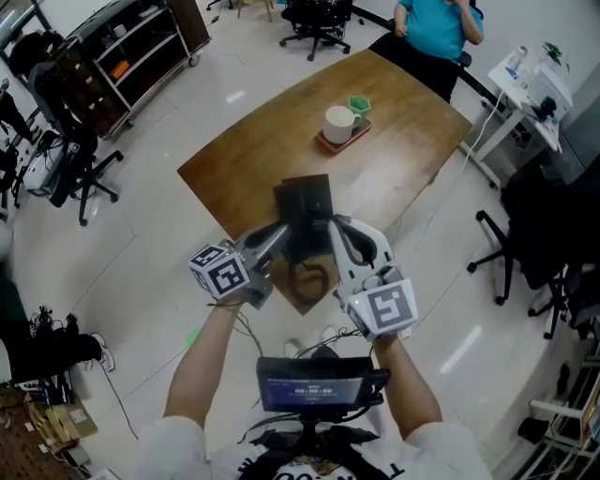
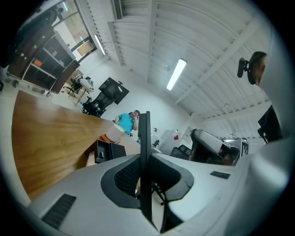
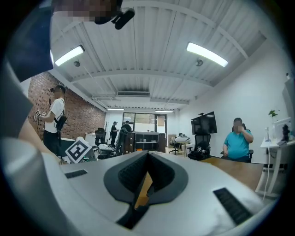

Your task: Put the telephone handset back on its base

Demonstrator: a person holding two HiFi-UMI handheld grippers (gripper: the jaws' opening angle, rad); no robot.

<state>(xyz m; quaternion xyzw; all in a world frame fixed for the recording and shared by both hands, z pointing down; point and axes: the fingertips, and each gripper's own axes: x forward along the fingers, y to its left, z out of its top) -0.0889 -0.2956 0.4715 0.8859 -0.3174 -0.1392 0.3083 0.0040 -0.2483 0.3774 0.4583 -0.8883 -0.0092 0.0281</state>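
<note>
The black telephone base (image 1: 305, 195) sits near the front corner of the wooden table (image 1: 244, 150). Just in front of it is the black handset (image 1: 301, 240), with its coiled cord (image 1: 314, 277) hanging below at the table edge. My left gripper (image 1: 281, 241) comes in from the left and is shut on the handset. In the left gripper view the handset (image 2: 144, 133) stands edge-on between the pads, with the base (image 2: 109, 151) beyond it on the table. My right gripper (image 1: 339, 234) hovers just right of the handset. Its jaws (image 3: 146, 159) are shut with nothing in them.
A white cup (image 1: 339, 122) and a green item (image 1: 360, 105) rest on an orange tray (image 1: 328, 142) further back on the table. A seated person in a teal shirt (image 1: 433, 26) is behind the far corner. Office chairs (image 1: 525, 244) and shelving (image 1: 131, 52) surround the table.
</note>
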